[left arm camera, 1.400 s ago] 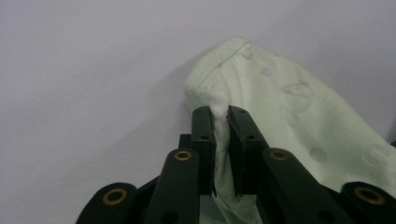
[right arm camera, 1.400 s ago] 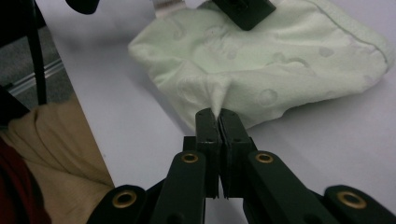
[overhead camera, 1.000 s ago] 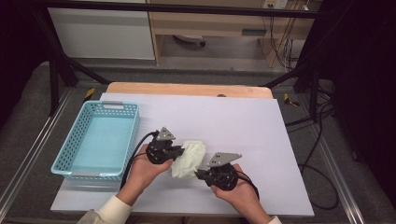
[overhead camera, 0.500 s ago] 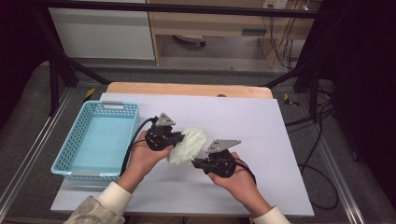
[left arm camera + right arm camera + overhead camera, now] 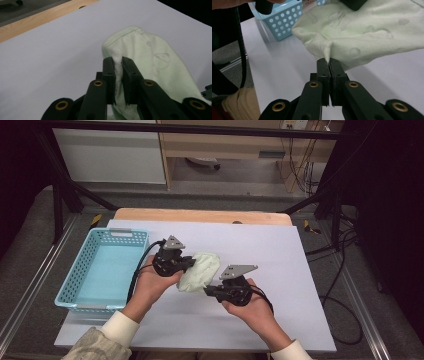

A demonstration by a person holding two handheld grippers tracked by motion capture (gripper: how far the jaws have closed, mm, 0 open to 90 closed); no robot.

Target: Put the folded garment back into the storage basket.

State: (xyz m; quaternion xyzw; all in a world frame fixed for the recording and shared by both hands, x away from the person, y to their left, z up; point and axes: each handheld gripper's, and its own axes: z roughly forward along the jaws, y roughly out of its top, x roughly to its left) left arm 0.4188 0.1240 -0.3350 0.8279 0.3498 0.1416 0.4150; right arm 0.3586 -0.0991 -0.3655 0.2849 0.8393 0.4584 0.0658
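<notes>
White table (image 5: 280, 260), wooden far edge, grey floor around. Left gripper (image 5: 186, 265) and right gripper (image 5: 210, 291) both clenched on pale green cloth (image 5: 200, 270) above table centre. Blue basket (image 5: 80, 275) left.

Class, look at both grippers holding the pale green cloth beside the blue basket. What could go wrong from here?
1. The right gripper pinches only a thin tip of the cloth; a tug could pull it free.
2. The left gripper holds a bunched fold, so the cloth may hang uneven or sag.
3. The basket stands close by; a hanging edge might catch its rim.
</notes>
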